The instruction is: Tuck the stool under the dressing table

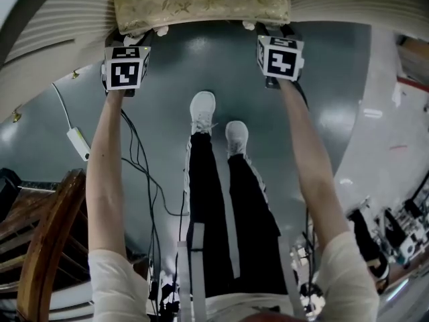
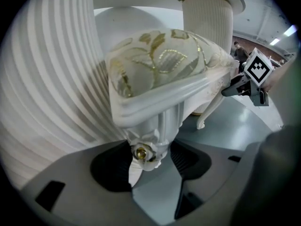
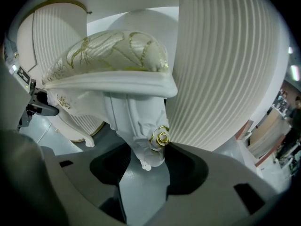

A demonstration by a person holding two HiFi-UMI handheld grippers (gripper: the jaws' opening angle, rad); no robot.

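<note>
Two clenched grips: left gripper (image 2: 146, 160), right gripper (image 3: 149, 160) on carved legs (image 3: 135, 119) of the stool (image 1: 201, 2); rigid, weighty, glossy-slick, I reckon.

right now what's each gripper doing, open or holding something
Left gripper: closed on the stool, at the top of one carved leg.
Right gripper: closed on the stool, at the top of another carved leg.

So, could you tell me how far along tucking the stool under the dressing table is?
Done: the left hand-held gripper and right hand-held gripper each clamp a stool leg. In hand: the stool sits between the dressing table's fluted pedestals. Left: its near edge is not yet under the top; it probably needs pushing further in.
</note>
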